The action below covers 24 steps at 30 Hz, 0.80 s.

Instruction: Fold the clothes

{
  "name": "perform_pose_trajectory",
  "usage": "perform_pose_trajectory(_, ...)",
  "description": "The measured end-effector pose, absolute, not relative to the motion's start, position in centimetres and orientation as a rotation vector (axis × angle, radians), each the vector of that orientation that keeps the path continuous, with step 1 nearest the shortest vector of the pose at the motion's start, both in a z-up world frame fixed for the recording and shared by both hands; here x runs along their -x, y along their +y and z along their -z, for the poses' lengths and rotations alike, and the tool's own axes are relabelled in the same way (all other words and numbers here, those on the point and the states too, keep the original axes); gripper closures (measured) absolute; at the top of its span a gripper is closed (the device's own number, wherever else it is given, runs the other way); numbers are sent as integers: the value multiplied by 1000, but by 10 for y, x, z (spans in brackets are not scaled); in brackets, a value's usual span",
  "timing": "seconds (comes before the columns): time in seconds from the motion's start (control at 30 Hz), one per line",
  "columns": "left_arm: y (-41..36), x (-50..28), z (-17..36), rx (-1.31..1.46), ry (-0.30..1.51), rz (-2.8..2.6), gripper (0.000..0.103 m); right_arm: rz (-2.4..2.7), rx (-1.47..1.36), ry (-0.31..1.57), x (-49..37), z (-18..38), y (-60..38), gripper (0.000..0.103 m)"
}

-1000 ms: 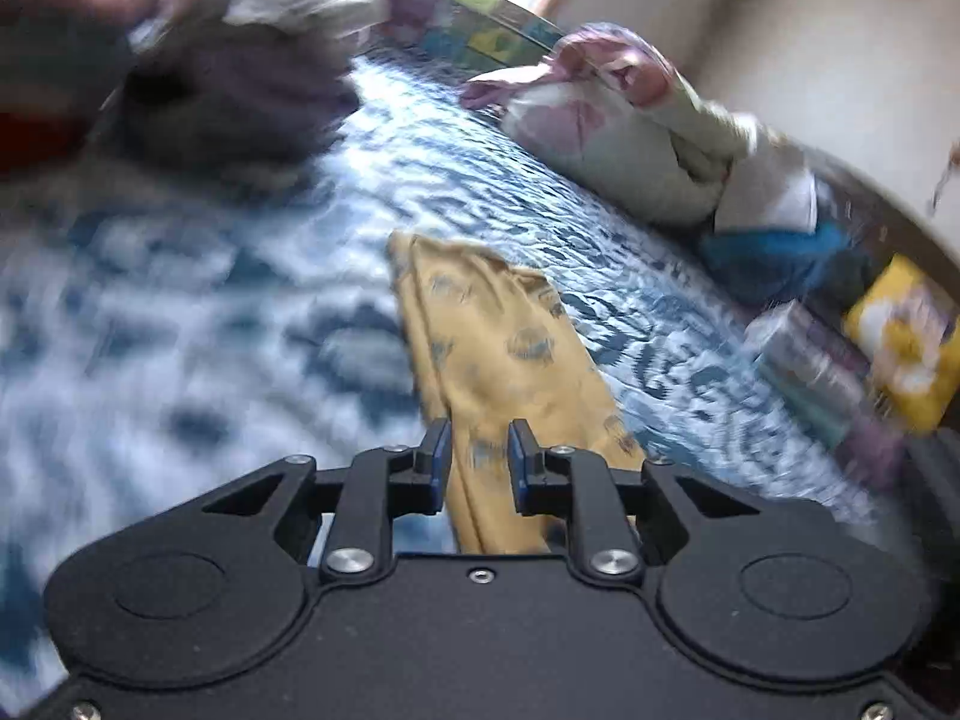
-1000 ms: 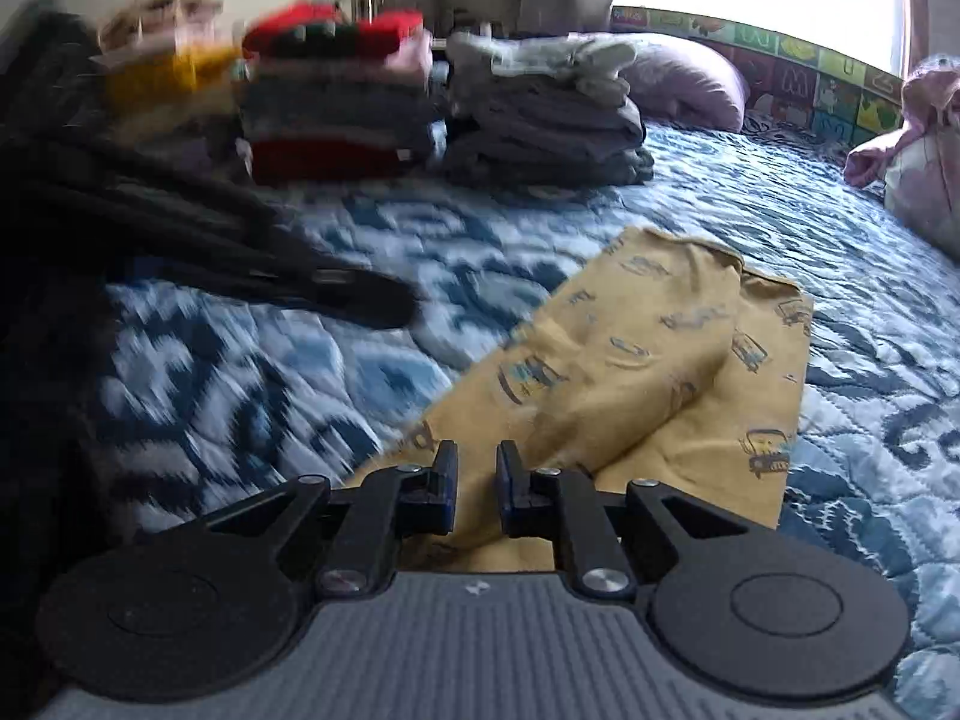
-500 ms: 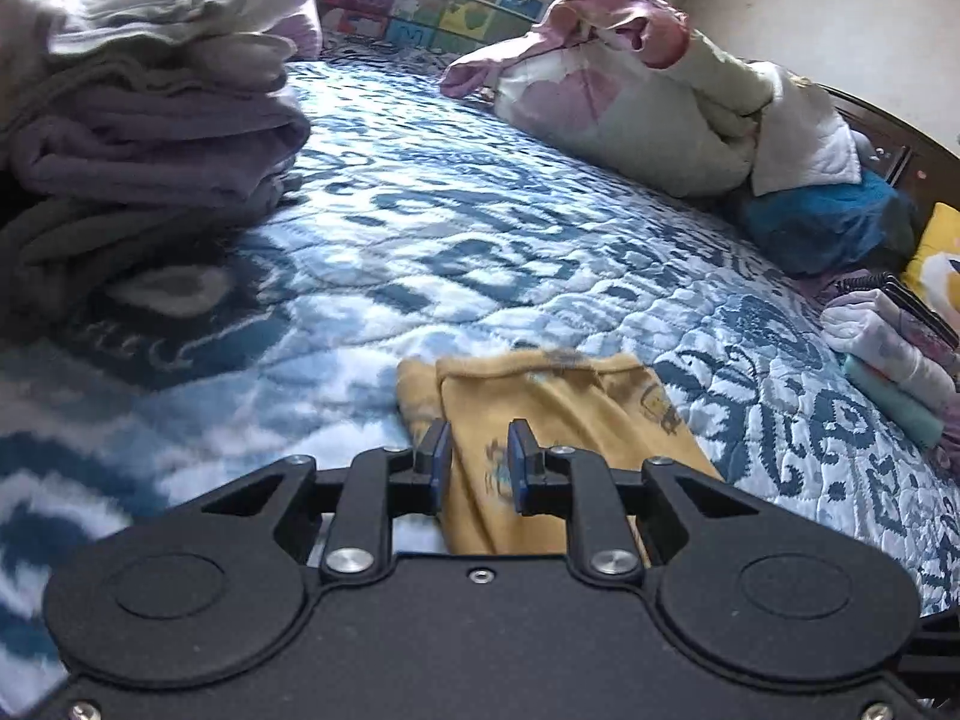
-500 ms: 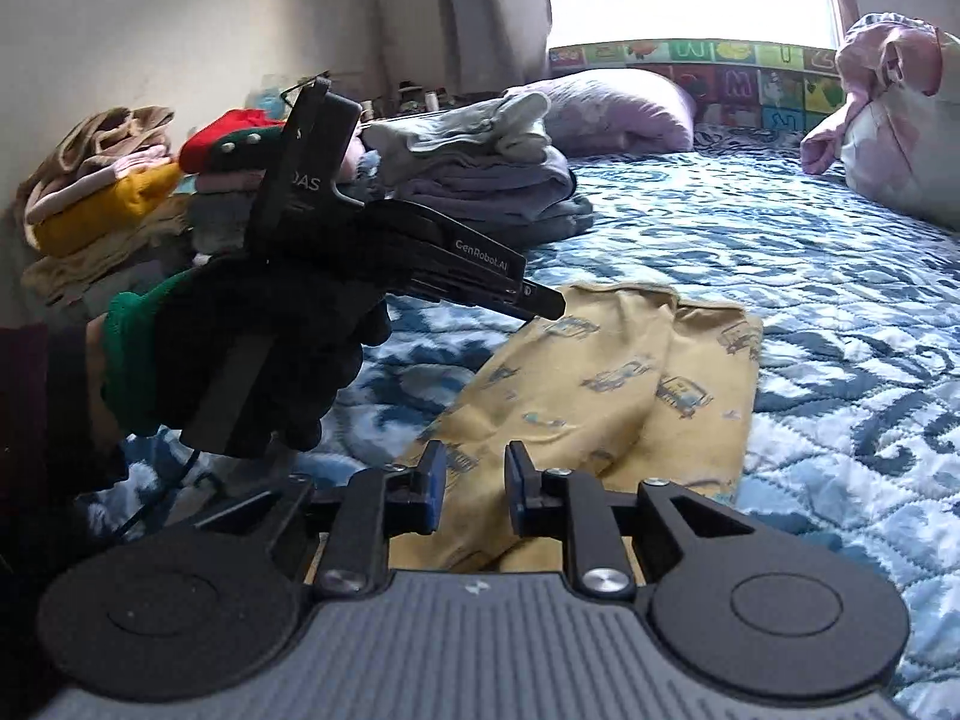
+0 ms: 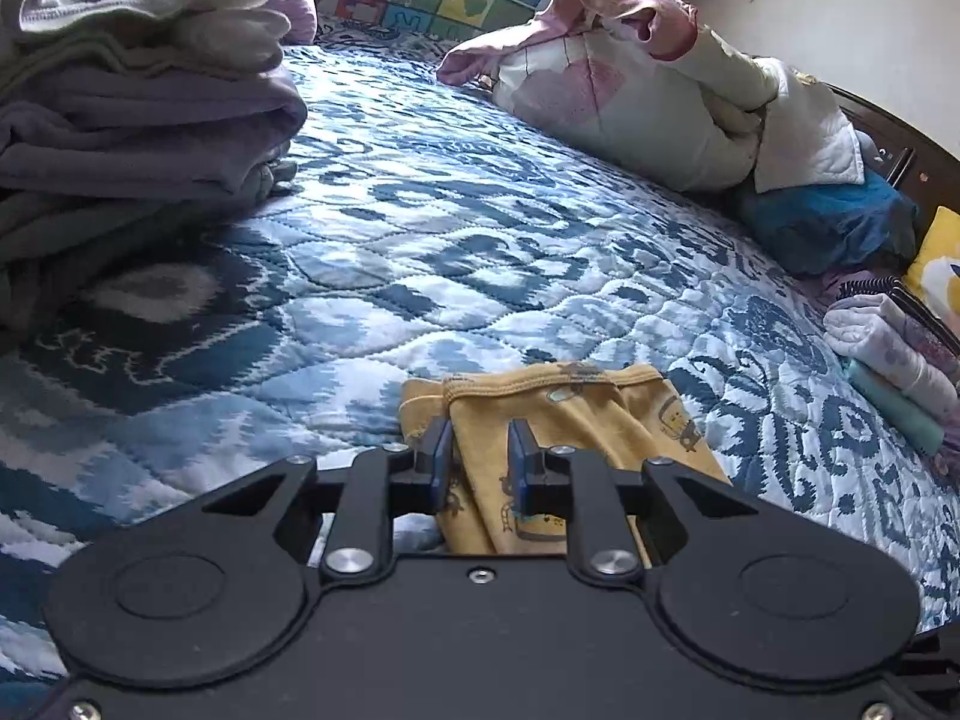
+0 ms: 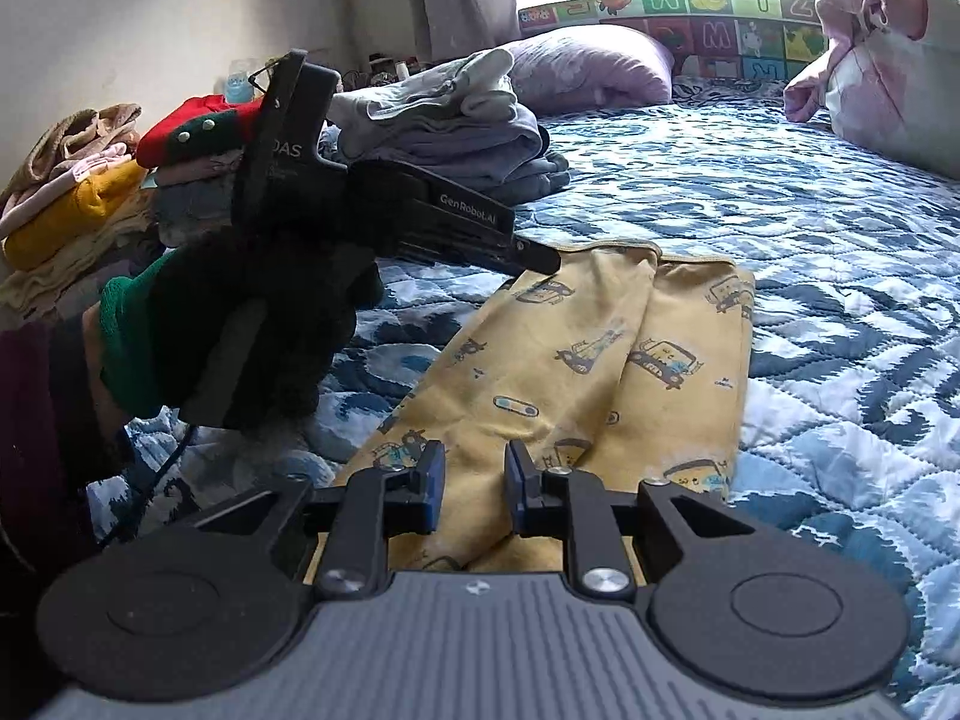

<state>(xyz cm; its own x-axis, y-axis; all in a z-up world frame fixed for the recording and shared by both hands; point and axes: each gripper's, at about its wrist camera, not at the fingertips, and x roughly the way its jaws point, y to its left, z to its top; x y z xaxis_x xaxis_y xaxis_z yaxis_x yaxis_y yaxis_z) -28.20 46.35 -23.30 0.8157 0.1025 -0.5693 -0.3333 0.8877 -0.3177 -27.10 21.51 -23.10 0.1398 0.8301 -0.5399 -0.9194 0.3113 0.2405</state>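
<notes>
Yellow child's trousers with a car print [image 6: 606, 360] lie flat on the blue quilted bed, legs folded side by side. In the left wrist view the waistband end [image 5: 576, 402] lies just ahead. My left gripper [image 5: 478, 465] is open, low over that end, with cloth between the fingers but not pinched. It also shows in the right wrist view [image 6: 540, 261], held by a gloved hand at the far end of the trousers. My right gripper [image 6: 474, 495] is open, over the near leg ends.
Folded clothes stacks [image 6: 456, 120] stand at the left back, with a red and yellow pile [image 6: 120, 180] beside them. A bundled quilt [image 5: 648, 90] and a blue bundle [image 5: 828, 222] lie at the right. Small folded items [image 5: 888, 354] sit at the right edge.
The left gripper has swung from the side of the trousers down to their far waistband end and settled low over it. The right gripper has stayed over the leg ends.
</notes>
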Motion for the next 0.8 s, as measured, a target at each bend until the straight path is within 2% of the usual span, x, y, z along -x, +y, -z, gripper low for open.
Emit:
perform_pose_trajectory(0.03,462,282,233,416,572,-239,103,-1269,158,656,271,230,215,80)
perform_pose_trajectory(0.2,463,289,221,394,515,-256,103,-1266,126,609,270,224,210,79)
perform_pose_trajectory(0.23,463,291,218,389,503,-260,103,-1267,125,598,271,223,209,78)
perform_pose_trajectory(0.3,464,293,216,384,489,-271,103,-1270,137,598,271,224,211,67)
perform_pose_trajectory(0.53,463,284,229,371,571,-272,99,-1275,184,647,271,227,219,66)
perform_pose_trajectory(0.8,462,292,217,356,517,-262,99,-1262,300,600,282,224,228,66)
